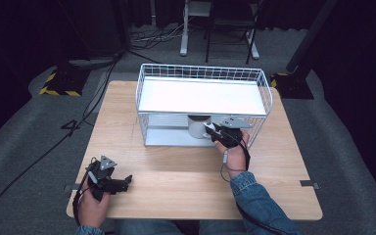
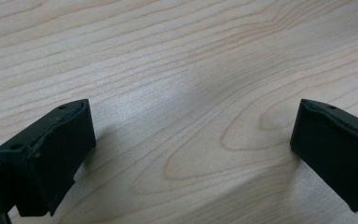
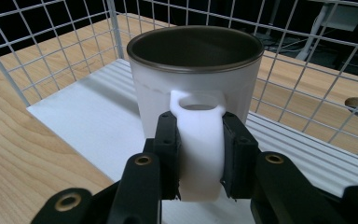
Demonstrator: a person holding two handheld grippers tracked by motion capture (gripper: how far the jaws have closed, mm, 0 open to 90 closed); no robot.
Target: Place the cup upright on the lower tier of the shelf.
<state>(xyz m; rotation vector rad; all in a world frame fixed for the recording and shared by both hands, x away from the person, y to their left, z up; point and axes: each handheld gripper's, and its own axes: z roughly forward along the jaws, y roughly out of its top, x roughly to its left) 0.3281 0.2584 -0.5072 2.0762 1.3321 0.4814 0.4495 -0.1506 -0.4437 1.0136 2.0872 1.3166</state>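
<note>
A white mug point(image 3: 196, 79) with a dark inside stands upright on the lower white shelf of a wire rack point(image 1: 149, 78). In the high view the mug point(image 1: 198, 126) sits under the rack's upper shelf. My right gripper point(image 3: 200, 154) is shut on the mug's handle point(image 3: 199, 140), one pad on each side of it. The right gripper point(image 1: 216, 132) reaches into the rack's open front. My left gripper point(image 1: 122, 182) rests near the table's front left edge. Its jaws stand wide apart over bare wood, and the left gripper point(image 2: 191, 154) holds nothing.
The wire rack has a white upper shelf point(image 1: 200, 95) and mesh walls at the sides and back. The wooden table point(image 1: 176, 176) carries the rack at its far half. Cables and stand legs lie on the grey floor point(image 1: 24, 127) beyond.
</note>
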